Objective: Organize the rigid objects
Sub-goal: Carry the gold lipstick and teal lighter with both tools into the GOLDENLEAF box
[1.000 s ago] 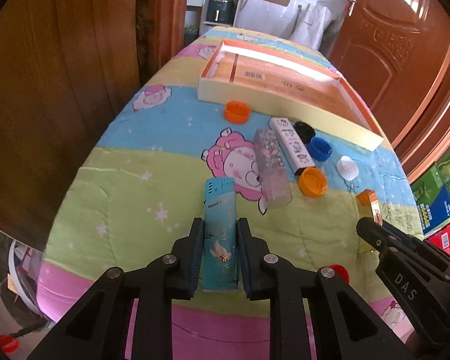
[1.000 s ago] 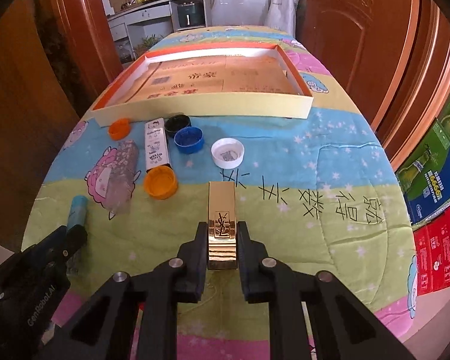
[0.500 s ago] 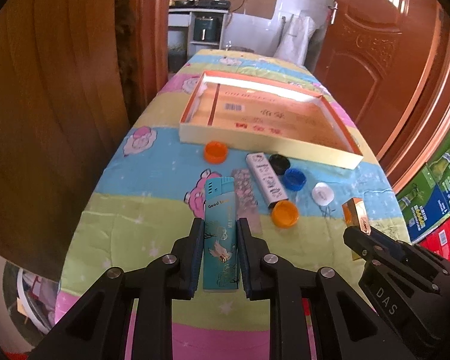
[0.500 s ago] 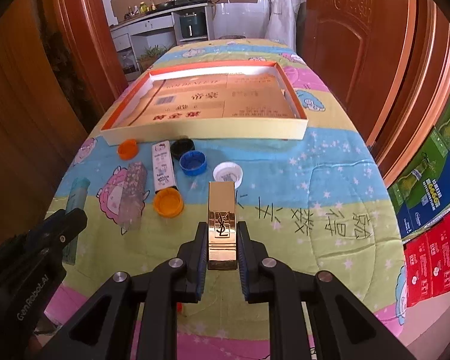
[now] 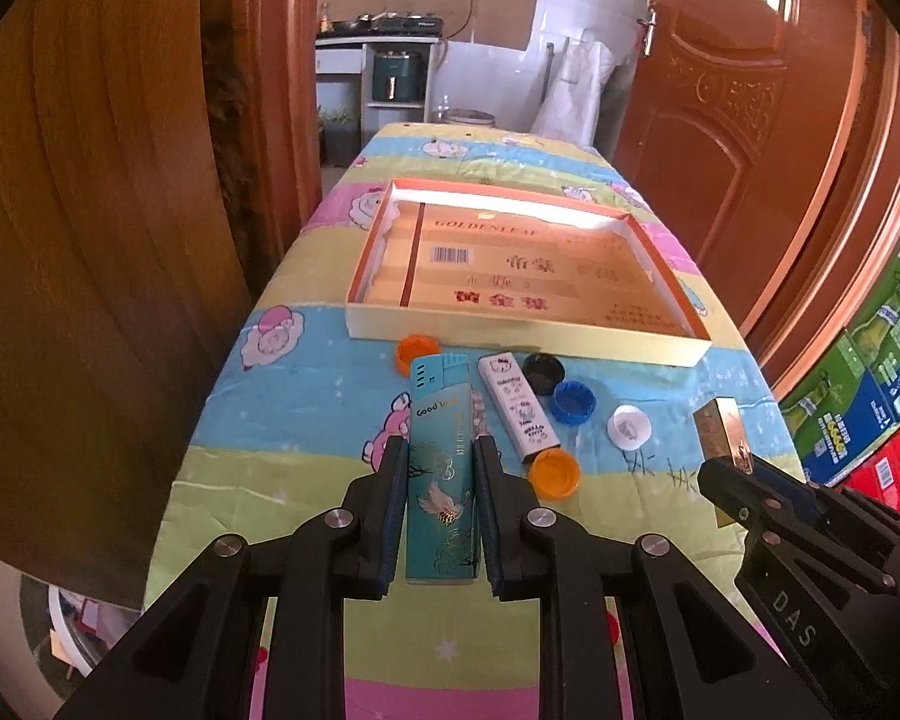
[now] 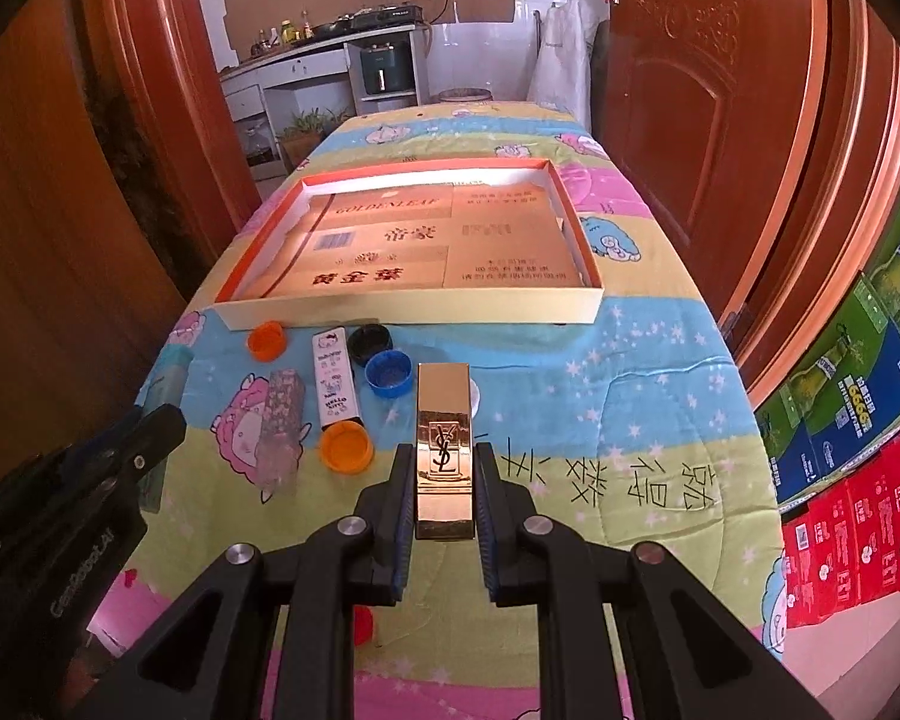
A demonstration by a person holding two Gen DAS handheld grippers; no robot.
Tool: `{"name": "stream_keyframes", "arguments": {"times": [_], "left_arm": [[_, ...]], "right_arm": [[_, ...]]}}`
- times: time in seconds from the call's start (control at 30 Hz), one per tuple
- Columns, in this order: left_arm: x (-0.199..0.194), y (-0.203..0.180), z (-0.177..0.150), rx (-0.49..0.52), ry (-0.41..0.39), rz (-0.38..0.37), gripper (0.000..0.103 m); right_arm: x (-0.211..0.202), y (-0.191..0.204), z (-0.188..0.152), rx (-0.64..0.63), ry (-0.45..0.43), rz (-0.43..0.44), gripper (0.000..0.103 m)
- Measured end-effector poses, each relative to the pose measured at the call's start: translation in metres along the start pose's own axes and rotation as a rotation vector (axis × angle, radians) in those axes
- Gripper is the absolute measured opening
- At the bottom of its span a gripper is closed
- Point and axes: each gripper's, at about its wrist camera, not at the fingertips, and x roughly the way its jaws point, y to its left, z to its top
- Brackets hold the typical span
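While both items were held clear of the quilted table (image 5: 282, 396), the left gripper (image 5: 440, 468) was seen clamped on a teal lighter (image 5: 440, 468), its jaws narrowed against the long flat sides near the lower half. The right gripper (image 6: 444, 468) was likewise closed on a gold lipstick case (image 6: 443, 450), gripped across its side faces just below the embossed logo. Both items were judged rigid and light, so little squeeze would be needed. The gold case looked polished and probably slippery; a hold across its flat faces near mid-length was judged safer than one near an end. The lighter's printed plastic body was thought less slick, though its cap end should be left free. The open shallow box (image 6: 414, 315) lay farther up the table, empty, and was taken as the likely destination. On the cloth between it and the grippers lay a white lighter (image 6: 334, 375), two orange caps (image 6: 346, 447), a black cap (image 6: 369, 343), a blue cap (image 6: 390, 373) and a clear patterned lighter (image 6: 279, 432).
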Motion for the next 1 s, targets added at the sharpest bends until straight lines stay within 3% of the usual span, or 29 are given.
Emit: {"name": "stream_keyframes", "arguments": {"times": [1.0], "left_arm": [[0.007,-0.016,0.043,0.039,-0.017,-0.035,0.022]], "right_arm": [[-0.003,0.0,0.04,-0.001,-0.036,0.029,0.018]]}}
